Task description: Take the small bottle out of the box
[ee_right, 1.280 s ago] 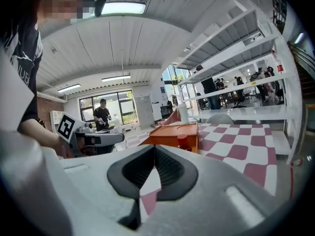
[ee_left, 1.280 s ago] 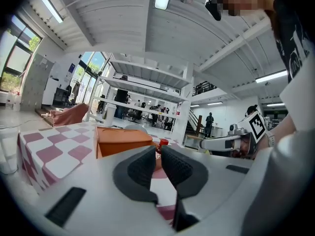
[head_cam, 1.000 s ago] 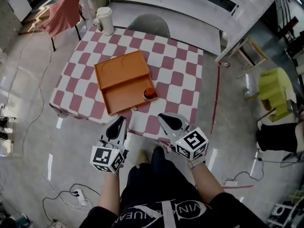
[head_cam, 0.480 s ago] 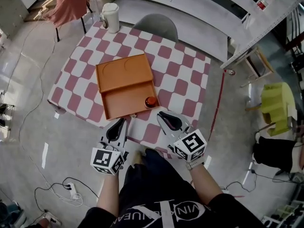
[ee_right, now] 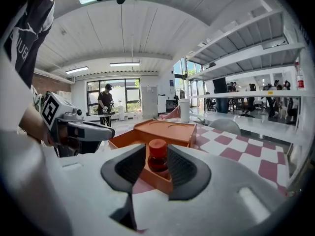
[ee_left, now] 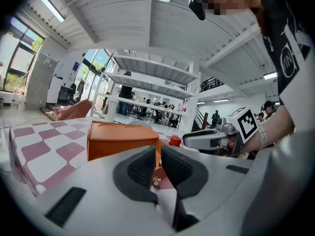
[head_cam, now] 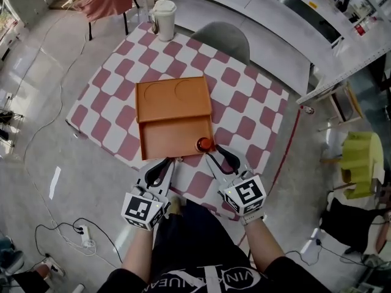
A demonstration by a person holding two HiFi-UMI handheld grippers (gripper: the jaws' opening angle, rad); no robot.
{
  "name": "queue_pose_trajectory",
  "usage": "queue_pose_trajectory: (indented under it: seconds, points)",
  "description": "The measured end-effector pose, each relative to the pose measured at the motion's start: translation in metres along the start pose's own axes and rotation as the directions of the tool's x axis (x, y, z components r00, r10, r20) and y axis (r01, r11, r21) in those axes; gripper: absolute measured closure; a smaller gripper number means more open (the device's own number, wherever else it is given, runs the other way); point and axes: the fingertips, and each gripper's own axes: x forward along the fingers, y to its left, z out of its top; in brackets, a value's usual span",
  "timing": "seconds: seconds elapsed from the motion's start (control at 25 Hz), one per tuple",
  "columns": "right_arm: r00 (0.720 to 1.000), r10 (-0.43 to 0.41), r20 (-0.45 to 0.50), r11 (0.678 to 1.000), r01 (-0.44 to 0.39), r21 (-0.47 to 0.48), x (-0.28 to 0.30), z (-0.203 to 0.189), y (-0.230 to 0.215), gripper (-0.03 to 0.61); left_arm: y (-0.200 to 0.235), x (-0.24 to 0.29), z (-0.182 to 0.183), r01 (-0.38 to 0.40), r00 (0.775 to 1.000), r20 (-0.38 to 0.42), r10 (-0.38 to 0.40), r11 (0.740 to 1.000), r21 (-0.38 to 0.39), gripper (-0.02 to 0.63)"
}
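Both grippers move in toward the box (head_cam: 168,136). Right gripper (head_cam: 212,156) goes from shut a second ago to jaws opening now, with the pads pressing on nothing. The small bottle (head_cam: 205,144) was well ahead of the right fingertips earlier. It now sits just ahead of them, lined up with the gap between the fingers (ee_right: 132,167). Left gripper (head_cam: 168,162) creeps a little closer, so the box's near wall is nearer its fingertips than before. The head view shifts as well, and the checkered table (head_cam: 244,112) lies lower in frame, closer to the person.
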Motion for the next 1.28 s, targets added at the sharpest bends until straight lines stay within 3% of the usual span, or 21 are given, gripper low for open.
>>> queue_pose_trajectory:
  seconds: [0.28,0.52,0.76,1.28]
  points:
    - [0.999,0.042,-0.007,0.999,-0.042,0.002,0.016,-0.004,0.000,0.408,0.003,0.002,-0.002,-0.009,1.000,-0.011,0.008,1.000,-0.016,0.578]
    - [0.998,0.058,-0.007,0.998,-0.058,-0.002,0.027,-0.004,-0.002,0.407,0.008,-0.001,-0.006,-0.027,1.000,0.005,0.027,0.999,-0.024,0.578]
    - [0.998,0.069,-0.012,0.997,-0.069,-0.016,0.036,-0.008,-0.002,0.407,0.010,-0.004,-0.016,-0.045,0.999,-0.031,0.044,0.998,-0.034,0.578]
    - [1.000,0.019,0.010,0.997,-0.018,-0.074,0.039,-0.008,-0.006,0.425,0.008,-0.006,-0.016,-0.049,0.998,-0.030,0.048,0.997,-0.057,0.578]
